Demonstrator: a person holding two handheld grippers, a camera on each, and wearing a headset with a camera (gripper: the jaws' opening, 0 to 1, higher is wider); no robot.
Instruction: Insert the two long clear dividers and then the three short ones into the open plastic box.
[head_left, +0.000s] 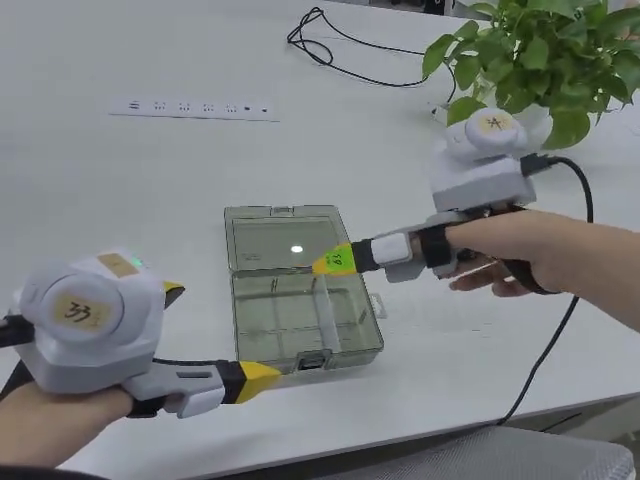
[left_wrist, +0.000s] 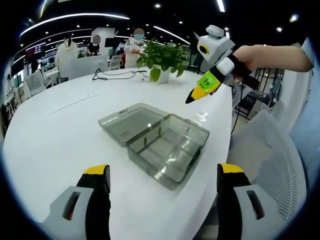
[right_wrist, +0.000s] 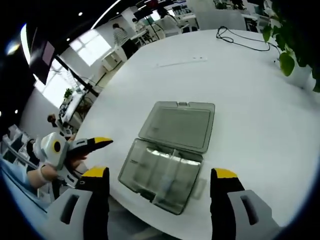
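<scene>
Both claws empty: L claw (left_wrist: 163, 172) has jaws spread wide w/ nothing btwn, held low at near edge of white table (head_left: 120, 200). R claw (right_wrist: 158, 173) same, jaws apart, hovering over box (head_left: 290, 356) w/ tip above the hinge side. Box sits mid-table, lid (head_left: 283, 240) laid flat behind it. Inside I make out a pale strip (head_left: 325, 320) running front-to-back plus fainter clear lines, so some dividers look seated; exact count I can't tell. Small clear bit (head_left: 378, 305) lies just beside box's R wall: maybe a loose divider, maybe a latch, unsure. To do the next piece well, I reckon: pinch it by top edge, keep it upright, line both ends w/ wall slots, push straight down, L claw steadying box front so it doesn't skid.
</scene>
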